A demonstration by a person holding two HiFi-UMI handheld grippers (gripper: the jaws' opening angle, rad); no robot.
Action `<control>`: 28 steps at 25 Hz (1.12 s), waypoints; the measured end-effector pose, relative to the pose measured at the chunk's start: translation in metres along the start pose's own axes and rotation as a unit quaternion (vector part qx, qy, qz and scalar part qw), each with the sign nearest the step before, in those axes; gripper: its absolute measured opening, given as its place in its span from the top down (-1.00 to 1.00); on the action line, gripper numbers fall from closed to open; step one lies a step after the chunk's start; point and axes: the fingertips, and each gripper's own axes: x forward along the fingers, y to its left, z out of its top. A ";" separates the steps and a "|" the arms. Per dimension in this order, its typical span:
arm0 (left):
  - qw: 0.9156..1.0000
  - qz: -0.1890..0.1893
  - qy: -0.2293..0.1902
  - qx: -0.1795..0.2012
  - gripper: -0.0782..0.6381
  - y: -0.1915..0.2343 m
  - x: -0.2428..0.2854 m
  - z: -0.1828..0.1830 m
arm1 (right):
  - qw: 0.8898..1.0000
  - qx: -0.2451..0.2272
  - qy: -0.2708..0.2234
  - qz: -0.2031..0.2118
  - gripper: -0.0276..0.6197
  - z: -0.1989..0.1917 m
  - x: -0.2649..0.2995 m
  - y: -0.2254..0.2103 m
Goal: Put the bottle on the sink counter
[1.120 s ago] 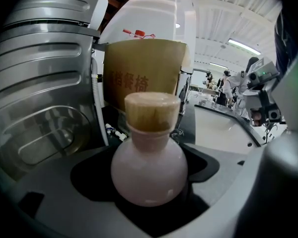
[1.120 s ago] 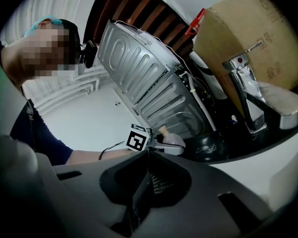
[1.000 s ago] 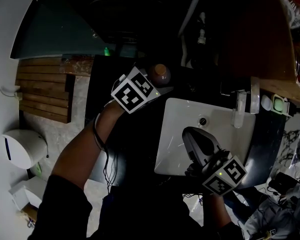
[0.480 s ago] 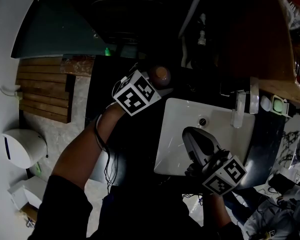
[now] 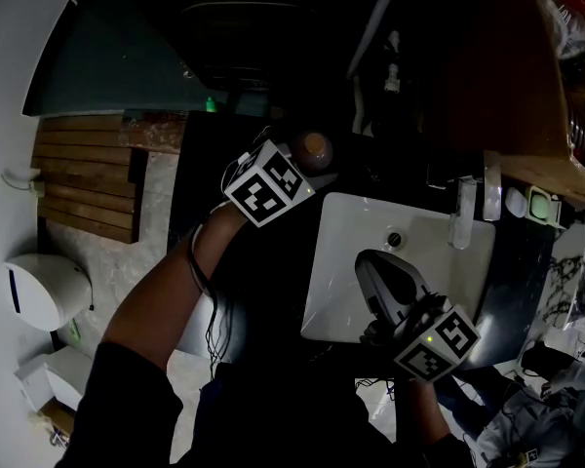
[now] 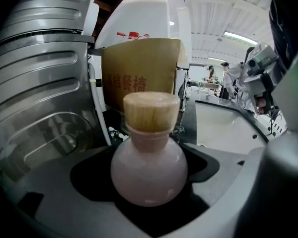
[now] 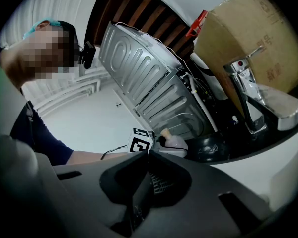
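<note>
The left hand-held gripper [image 5: 309,165] clamps the pink bottle [image 6: 149,172] round its belly, at the sink's [image 5: 324,261] eleven o'clock. It looks smooth, slippery and likely breakable, so the belly hold suits. The right hand-held gripper [image 7: 148,155] is closed and empty.

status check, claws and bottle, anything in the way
Left claw shut on bottle, over counter beside sink. Right claw shut, empty, over sink. Nothing seen blocking.
</note>
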 end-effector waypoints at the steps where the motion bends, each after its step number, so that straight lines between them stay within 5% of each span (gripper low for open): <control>1: 1.000 0.000 -0.001 0.001 -0.33 0.000 0.000 0.000 | 1.000 0.000 0.000 0.001 0.83 0.000 0.000 0.001; 28: 0.999 -0.005 -0.045 0.009 -0.33 -0.007 -0.032 0.010 | 1.000 0.007 -0.018 0.004 0.83 0.009 0.008 0.019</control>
